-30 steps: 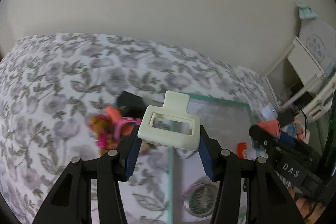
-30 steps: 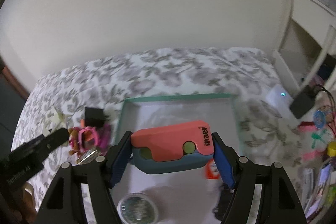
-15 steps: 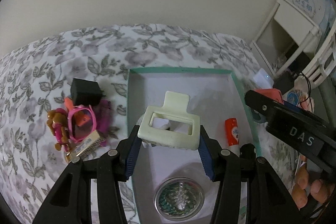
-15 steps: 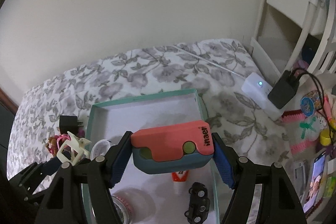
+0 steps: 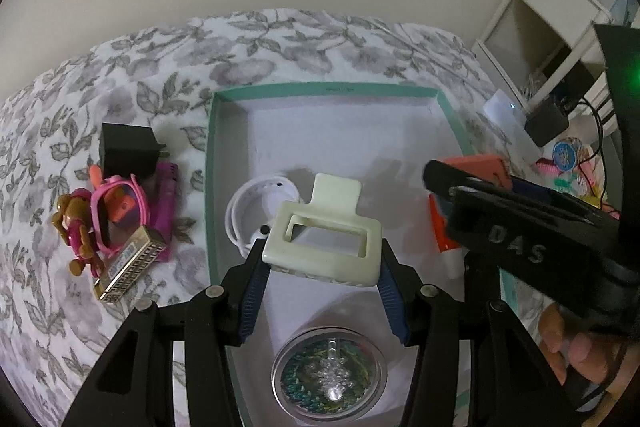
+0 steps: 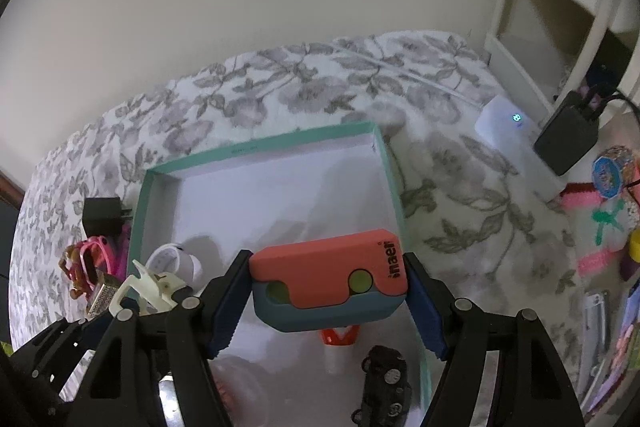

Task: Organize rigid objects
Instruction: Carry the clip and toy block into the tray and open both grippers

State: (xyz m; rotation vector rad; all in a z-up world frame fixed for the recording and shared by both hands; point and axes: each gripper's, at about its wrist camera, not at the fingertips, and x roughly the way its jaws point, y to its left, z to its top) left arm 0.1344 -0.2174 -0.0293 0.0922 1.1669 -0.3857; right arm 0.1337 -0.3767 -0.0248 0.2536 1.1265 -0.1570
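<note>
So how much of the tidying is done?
About halfway. In the box already: a round case, white ring, glue stick, toy car. Left claw holds a hair clip, right claw a red case. A toy pile waits outside.

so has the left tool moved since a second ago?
Yes. The left tool, gripping the cream clip, has swung right from the toy pile to over the teal box.

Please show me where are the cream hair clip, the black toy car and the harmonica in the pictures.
cream hair clip (image 5: 328, 255): left wrist view, on its front bar.
black toy car (image 6: 384, 383): right wrist view, on its roof.
harmonica (image 5: 130, 265): left wrist view, on its metal cover.
</note>
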